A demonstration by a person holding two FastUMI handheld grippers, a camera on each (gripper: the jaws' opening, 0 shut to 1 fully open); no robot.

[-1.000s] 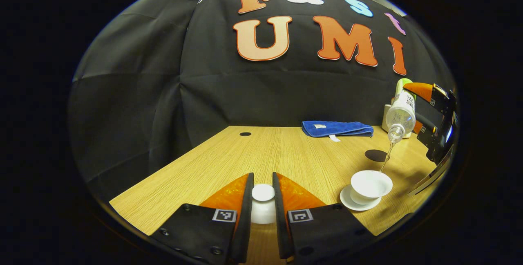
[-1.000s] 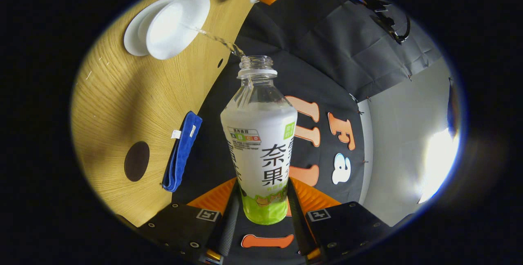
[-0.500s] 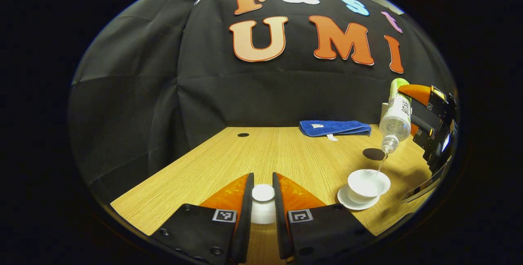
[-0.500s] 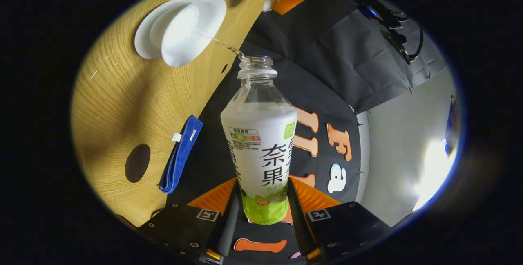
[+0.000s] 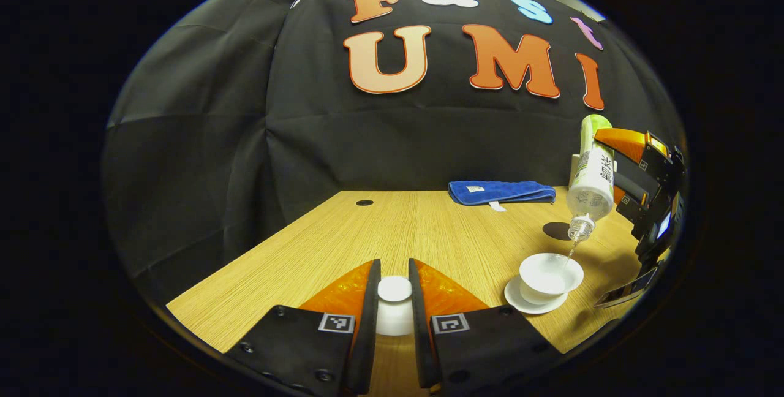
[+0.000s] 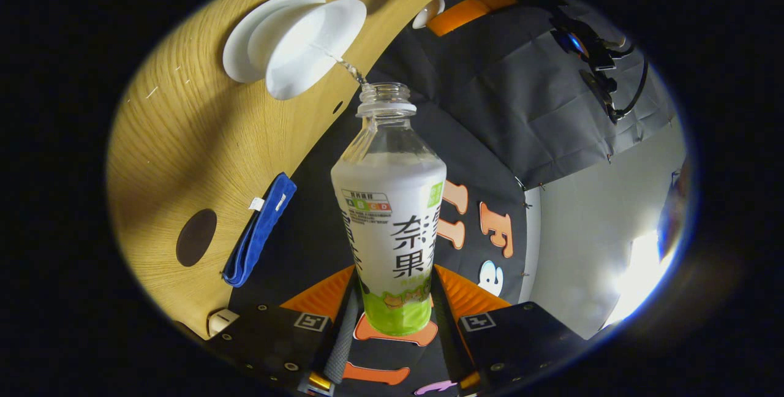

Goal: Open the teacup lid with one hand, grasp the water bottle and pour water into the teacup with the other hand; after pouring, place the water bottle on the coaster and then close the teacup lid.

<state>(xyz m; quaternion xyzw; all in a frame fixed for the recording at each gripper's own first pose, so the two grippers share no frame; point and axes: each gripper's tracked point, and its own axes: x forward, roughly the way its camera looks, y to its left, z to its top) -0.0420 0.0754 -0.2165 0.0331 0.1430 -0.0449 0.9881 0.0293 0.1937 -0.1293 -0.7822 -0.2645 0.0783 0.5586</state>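
Mid-pour: right claw grips the tilted bottle, water streaming into the cup at lower right. Left claw holds the lid. Coaster placement and lidding remain.

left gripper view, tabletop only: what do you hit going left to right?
Left gripper shut on the teacup lid → blue towel → teacup on its saucer → tilted water bottle pouring into it → right gripper holding the bottle.
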